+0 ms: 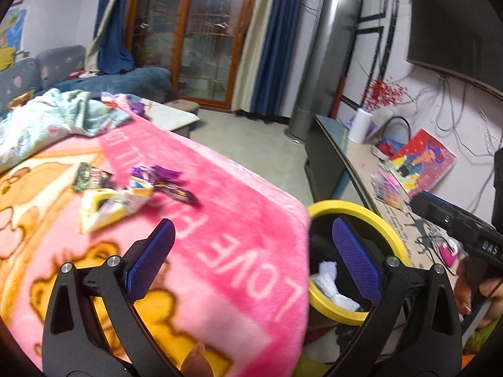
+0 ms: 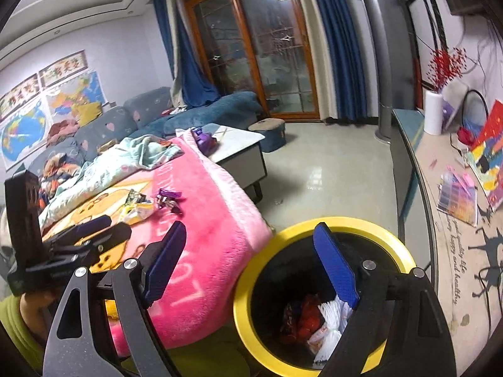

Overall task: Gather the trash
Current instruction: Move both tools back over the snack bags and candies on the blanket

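Note:
Several crumpled snack wrappers [image 1: 135, 188], purple, yellow and green, lie together on a pink blanket [image 1: 239, 220]; they also show in the right wrist view as wrappers [image 2: 151, 204]. My left gripper [image 1: 251, 257] hangs open above the blanket's near edge, short of the wrappers, with nothing between its blue pads. To its right stands a black bin with a yellow rim [image 2: 248, 282]. My right gripper [image 2: 251, 264] is open over the bin's near left side and holds nothing. Inside the bin lie a red wrapper [image 2: 301, 317] and white paper [image 2: 330, 320].
A pale blue cloth [image 2: 138, 154] is bunched at the blanket's far end, with a sofa [image 2: 110, 125] behind. A white low table [image 2: 239, 144] stands beyond. On the right runs a long bench [image 2: 456, 220] with a paper roll [image 2: 433, 113] and colourful pictures. Tiled floor [image 2: 330, 172] lies between.

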Tool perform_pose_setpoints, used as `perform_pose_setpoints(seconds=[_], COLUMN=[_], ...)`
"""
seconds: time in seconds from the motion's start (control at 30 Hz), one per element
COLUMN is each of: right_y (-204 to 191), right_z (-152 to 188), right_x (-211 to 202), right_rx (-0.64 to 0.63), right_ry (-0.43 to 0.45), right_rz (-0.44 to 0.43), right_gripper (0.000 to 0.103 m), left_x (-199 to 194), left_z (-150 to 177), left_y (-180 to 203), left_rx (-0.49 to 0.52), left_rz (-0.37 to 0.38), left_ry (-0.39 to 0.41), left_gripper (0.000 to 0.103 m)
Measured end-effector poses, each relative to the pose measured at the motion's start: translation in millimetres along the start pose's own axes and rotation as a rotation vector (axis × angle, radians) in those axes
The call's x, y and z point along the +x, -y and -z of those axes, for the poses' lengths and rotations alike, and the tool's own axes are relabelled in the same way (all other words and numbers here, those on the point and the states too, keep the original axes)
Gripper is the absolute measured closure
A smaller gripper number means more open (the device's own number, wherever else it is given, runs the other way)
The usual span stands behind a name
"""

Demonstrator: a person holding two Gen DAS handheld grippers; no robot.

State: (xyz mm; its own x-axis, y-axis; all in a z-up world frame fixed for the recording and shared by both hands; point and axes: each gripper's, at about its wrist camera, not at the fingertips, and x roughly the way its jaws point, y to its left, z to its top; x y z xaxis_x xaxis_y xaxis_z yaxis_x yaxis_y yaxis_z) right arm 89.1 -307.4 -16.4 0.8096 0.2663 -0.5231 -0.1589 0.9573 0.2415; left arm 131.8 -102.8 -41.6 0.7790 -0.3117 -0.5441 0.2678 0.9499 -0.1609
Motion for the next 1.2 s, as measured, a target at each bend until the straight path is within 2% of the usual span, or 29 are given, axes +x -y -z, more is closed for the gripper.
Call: perform_pose_setpoints(seconds=[0.17, 0.5, 0.8, 1.0, 1.2], right_y=[-20.1, -68.9, -102.3, -120.9, -134.2], right_z=[-3.9, -12.2, -16.0, -12.5, -12.2], right_x=[7.4, 34.2, 88.7, 135.2, 188.8], right_rx=[-0.041, -0.143, -0.183, -0.269, -0.315], right_ry=[-0.011, -0.031, -0.105, -0.161, -0.24], right_rz=[-0.025, -0.078, -0.132, -0.137, -0.137], right_gripper=[0.022, 0.022, 0.022, 0.023, 0.03], left_x=[-10.8, -25.0, -27.9, -19.3, 2.1], left_z=[-4.8, -8.6, -5.8, -1.6, 1.6], left_y=[-22.5, -72.2, -122.8, -155.8, -183.1], left_rx=[-0.027, -0.116, -0.211, -0.286, -0.391], left_rz=[-0.072, -0.167, -0.256, -0.283, -0.228], left_ry=[0.04, 0.078, 0.077, 0.053, -0.013], left_gripper=[0.011, 0.011, 0.011, 0.011, 0.011])
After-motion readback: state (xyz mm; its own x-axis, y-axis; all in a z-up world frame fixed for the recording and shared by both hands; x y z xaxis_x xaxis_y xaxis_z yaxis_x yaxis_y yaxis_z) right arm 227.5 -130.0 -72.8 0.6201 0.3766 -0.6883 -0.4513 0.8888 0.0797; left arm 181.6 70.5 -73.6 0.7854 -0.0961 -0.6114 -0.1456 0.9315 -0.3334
